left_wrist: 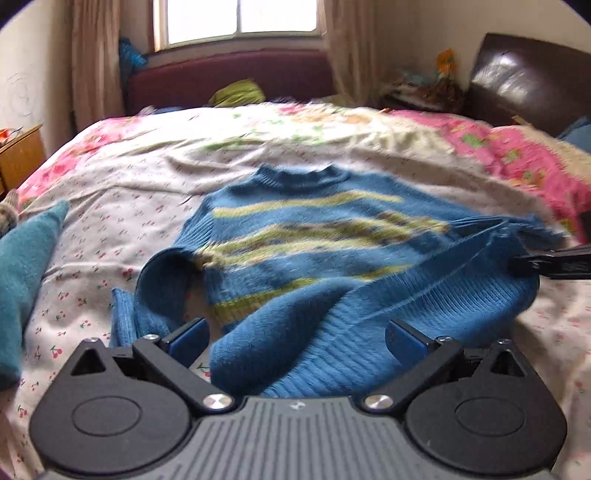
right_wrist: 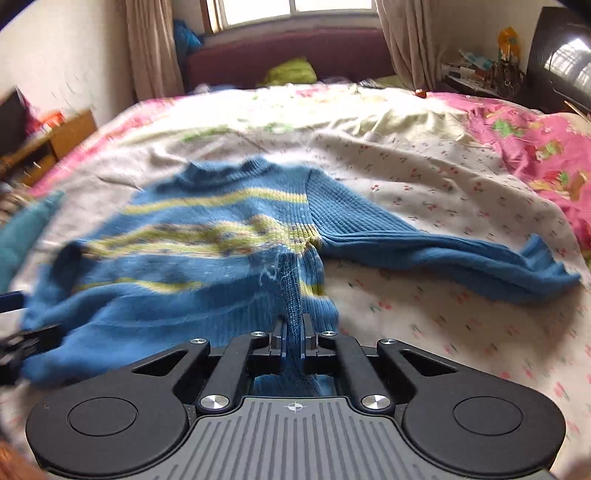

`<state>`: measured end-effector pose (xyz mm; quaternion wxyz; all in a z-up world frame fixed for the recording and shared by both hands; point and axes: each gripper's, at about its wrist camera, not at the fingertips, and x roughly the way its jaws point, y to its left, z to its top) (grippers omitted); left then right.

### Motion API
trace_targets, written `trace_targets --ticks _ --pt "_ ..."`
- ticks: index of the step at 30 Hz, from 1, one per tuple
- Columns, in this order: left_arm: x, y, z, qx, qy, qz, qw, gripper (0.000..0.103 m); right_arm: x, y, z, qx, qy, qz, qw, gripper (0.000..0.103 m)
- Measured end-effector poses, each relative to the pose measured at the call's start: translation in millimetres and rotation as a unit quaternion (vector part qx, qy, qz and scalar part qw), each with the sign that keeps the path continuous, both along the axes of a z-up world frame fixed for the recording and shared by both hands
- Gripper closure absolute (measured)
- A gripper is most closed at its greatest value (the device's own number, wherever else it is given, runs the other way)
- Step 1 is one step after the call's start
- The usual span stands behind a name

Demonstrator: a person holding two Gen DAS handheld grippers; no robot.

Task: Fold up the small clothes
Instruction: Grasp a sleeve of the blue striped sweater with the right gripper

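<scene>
Pinched in my right claw (right_wrist: pixel 293 334): soft, floppy blue striped knit sweater (right_wrist: pixel 192 258) by its hem; left claw (left_wrist: pixel 295 332) gapes, empty.

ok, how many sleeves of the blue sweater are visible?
2. One sleeve lies stretched out on the bedsheet, to the sweater's right. The other sleeve is bunched at its left side, by the open left gripper.

Bright window (left_wrist: pixel 240 20) backlight; motion blur throughout; fisheye-curved edges.
</scene>
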<state>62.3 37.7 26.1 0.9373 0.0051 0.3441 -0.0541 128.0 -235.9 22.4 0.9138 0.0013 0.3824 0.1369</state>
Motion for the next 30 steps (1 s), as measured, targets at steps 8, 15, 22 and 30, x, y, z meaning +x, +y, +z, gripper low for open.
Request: trace_targets --ticks 8,15,22,30 --pt "-49.4 -11.8 2.1 0.019 0.005 -0.077 0.9968 0.0 -100.4 -58.4 8.1 -0.052 0.023 0.037 0.998 0.095" --pt "-67.1 6.4 -5.8 0.026 0.022 -0.066 0.9972 0.0 -113.2 -28.7 23.5 -0.04 -0.008 0.059 0.997 0.087" --pt "-88.3 49.5 1.9 0.031 0.018 -0.029 0.9989 0.0 -110.6 115.4 0.8 -0.06 -0.004 0.288 0.956 0.064" --pt "-105.1 97.9 6.7 0.024 0.007 0.015 0.9996 0.0 -120.8 205.3 -33.6 -0.138 -0.034 0.42 0.896 0.04"
